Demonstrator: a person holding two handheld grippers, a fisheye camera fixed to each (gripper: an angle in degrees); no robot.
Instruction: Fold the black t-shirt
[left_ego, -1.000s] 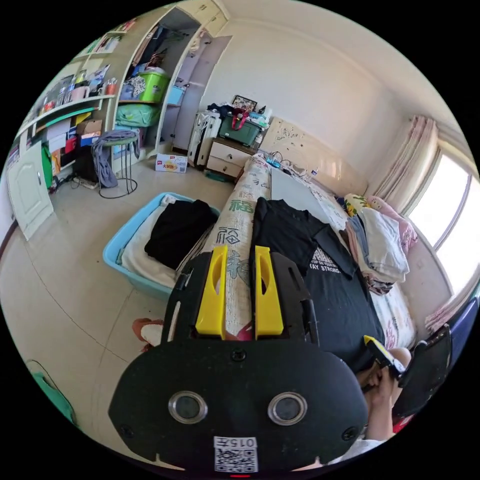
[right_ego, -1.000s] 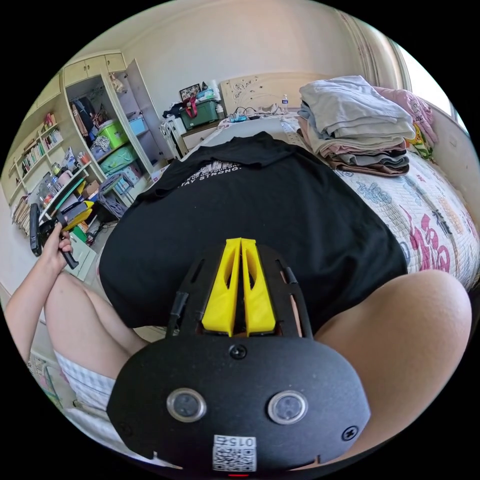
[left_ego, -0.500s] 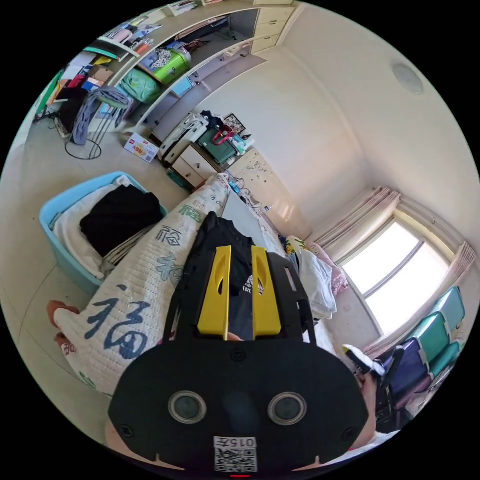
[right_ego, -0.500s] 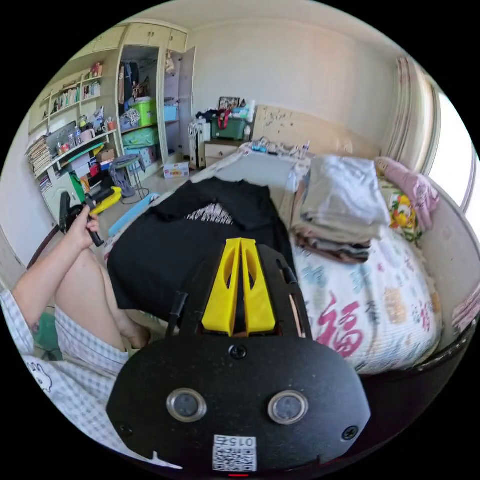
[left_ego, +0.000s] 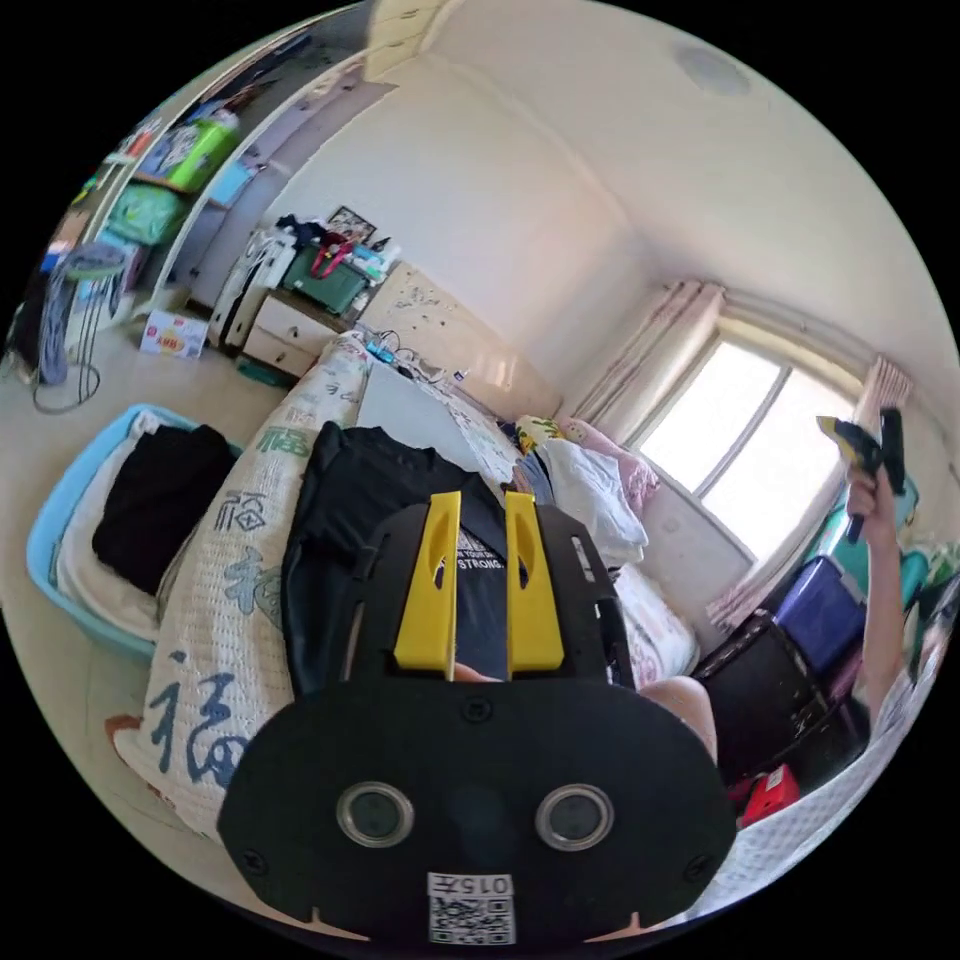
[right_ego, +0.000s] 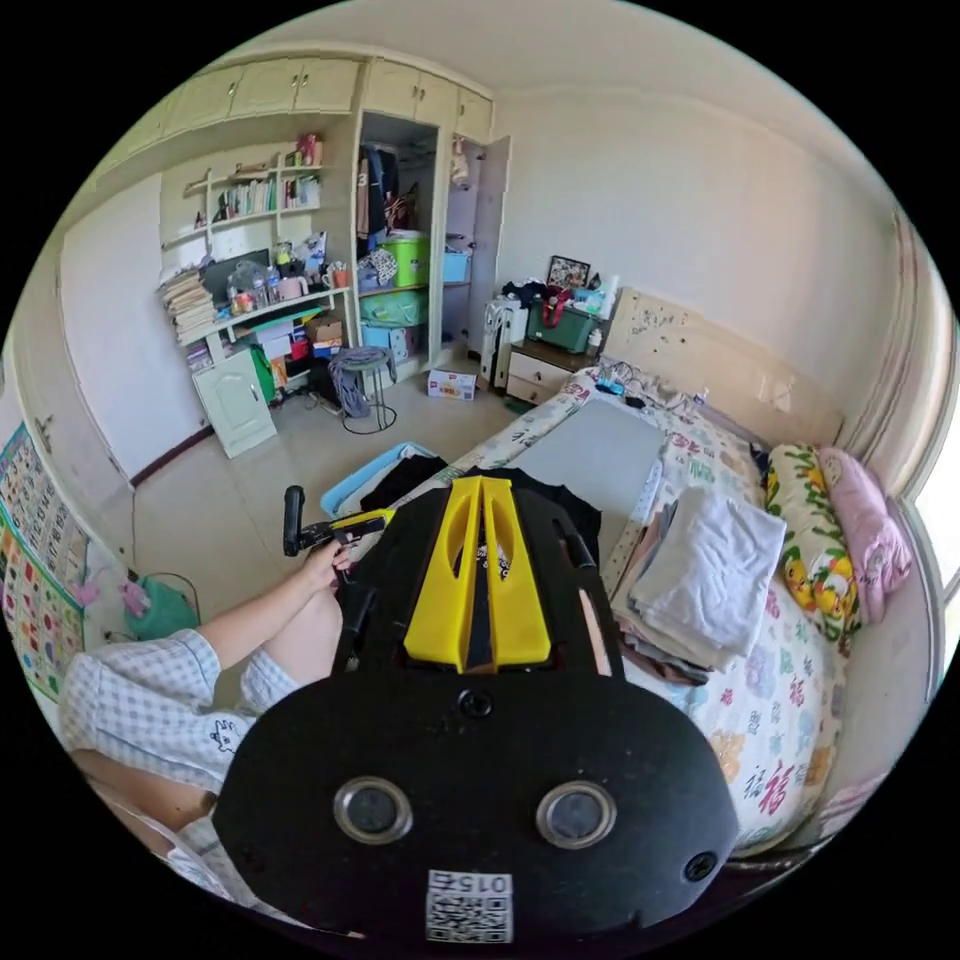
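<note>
Lying spread on the quilted bed, the black t-shirt is sitting just beyond the left gripper, whose two yellow jaws are standing parted with a clear gap, gripping nothing and touching no cloth. Through that gap the white print on the shirt's chest is showing. Off to this gripper's left, one blue basket is resting on the floor beside the bed with dark and white clothes inside it. Far to its right, a hand is raised before the window, holding the other tool up in the air.

The right gripper view is looking down from higher up and taking in more of the room. Here the right gripper is keeping its two jaws nearly together, with only a thin slit between them and nothing caught in it; the black t-shirt is peeking out just past the tips, partly hidden behind the tool. To its right, one stack of folded clothes is sitting on the bed, and beyond that two pillows are leaning along the wall. To its left, the left gripper is pointing toward the shirt, well clear of it. Farther off on that side, one stool draped with grey cloth is standing on the floor.
</note>
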